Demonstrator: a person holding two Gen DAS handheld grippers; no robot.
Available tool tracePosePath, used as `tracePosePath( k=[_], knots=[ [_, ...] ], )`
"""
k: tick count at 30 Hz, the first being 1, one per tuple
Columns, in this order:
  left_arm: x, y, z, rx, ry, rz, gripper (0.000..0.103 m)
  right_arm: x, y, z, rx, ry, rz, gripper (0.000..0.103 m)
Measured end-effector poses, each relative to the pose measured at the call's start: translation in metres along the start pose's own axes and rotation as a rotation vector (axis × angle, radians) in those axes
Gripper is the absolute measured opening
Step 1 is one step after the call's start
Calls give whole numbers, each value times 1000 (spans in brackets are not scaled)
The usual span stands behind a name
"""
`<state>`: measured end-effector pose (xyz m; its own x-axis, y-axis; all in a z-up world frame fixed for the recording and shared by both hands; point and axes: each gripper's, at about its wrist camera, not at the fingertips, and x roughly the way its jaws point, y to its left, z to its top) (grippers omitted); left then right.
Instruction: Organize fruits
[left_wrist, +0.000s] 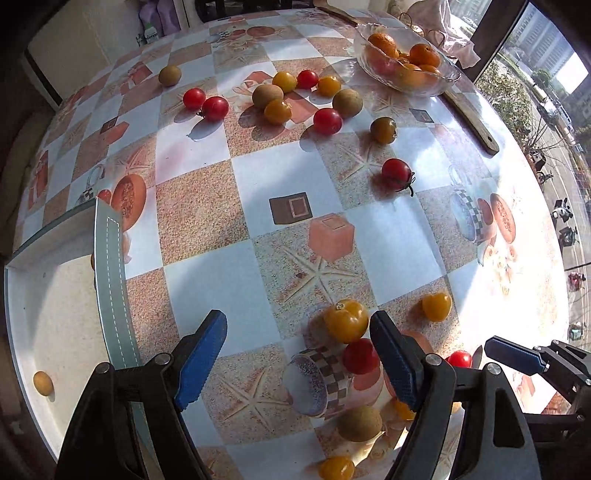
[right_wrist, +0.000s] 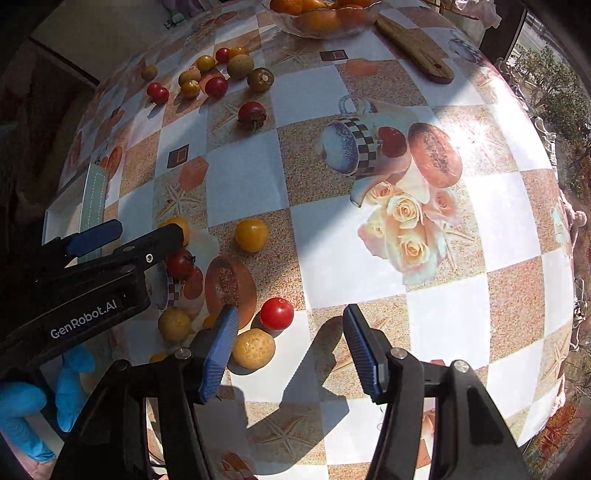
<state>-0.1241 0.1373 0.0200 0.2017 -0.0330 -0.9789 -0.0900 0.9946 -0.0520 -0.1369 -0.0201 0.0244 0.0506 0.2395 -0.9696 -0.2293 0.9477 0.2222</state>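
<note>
Hovering above the table (left_wrist: 236, 280), the left tool (left_wrist: 297, 354) is spread wide, gripping nothing; a yellow tomato (left_wrist: 346, 320) and red tomato (left_wrist: 360, 356) lie beside its right finger. The right tool (right_wrist: 290, 349) is likewise spread; 1 red tomato (right_wrist: 277, 314) lies just beyond its left finger.

home dining area | patterned tablecloth (left_wrist: 258, 177) | glass fruit bowl (left_wrist: 406, 59) | street-view window (left_wrist: 546, 110)

We see a counter (left_wrist: 258, 177) covered in a checkered cloth of pale blue-white and speckled tan squares, printed with starfish, roses and a checker-banded cup. Red tomatoes (left_wrist: 215, 108), yellow tomatoes (left_wrist: 346, 320) and dull green-brown fruits (left_wrist: 267, 95) lie on it. Oranges (left_wrist: 424, 54) fill a clear glass bowl (left_wrist: 448, 79). The white tray (left_wrist: 55, 295) has a grey-green stitched rim. Our jaws are blue on black; the glove (right_wrist: 22, 413) is blue.
</note>
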Motion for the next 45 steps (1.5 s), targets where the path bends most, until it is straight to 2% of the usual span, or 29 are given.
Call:
tracePosePath(
  k=[1,5,8,10,11,13,15,17,20,24,33,37,45],
  knots=[
    [3,-1,1,1,13,0,72,2,1,0,0,4,6,53],
    [8,-7,2,10,23,22,71,6,7,-1,-17,2,14,49],
    [7,-14,3,23,22,39,64,7,11,-1,-29,4,14,46],
    [6,-17,2,30,16,41,52,8,17,-2,-58,3,-10,44],
    [5,-20,1,34,13,40,49,10,23,-2,-81,2,-27,41],
    [4,-25,1,41,4,36,37,11,31,-6,-132,-5,-72,34],
    [3,-35,-2,47,-7,36,29,14,39,-9,-175,-17,-119,21],
    [2,-47,-5,55,-18,47,16,13,39,-11,-183,-22,-124,20],
    [-1,-48,-10,20,-19,-11,16,11,28,-11,-137,-15,-77,20],
    [-11,-44,-14,5,-35,-25,16,4,4,-8,-38,-8,19,20],
    [-28,-4,-13,-83,-56,-89,16,-10,-20,0,48,-27,57,20],
    [-37,20,-14,-112,-76,-93,16,-15,-19,1,60,-31,72,20],
    [-42,34,-24,-145,-66,-101,16,-11,-3,2,46,-26,72,20]
  ],
)
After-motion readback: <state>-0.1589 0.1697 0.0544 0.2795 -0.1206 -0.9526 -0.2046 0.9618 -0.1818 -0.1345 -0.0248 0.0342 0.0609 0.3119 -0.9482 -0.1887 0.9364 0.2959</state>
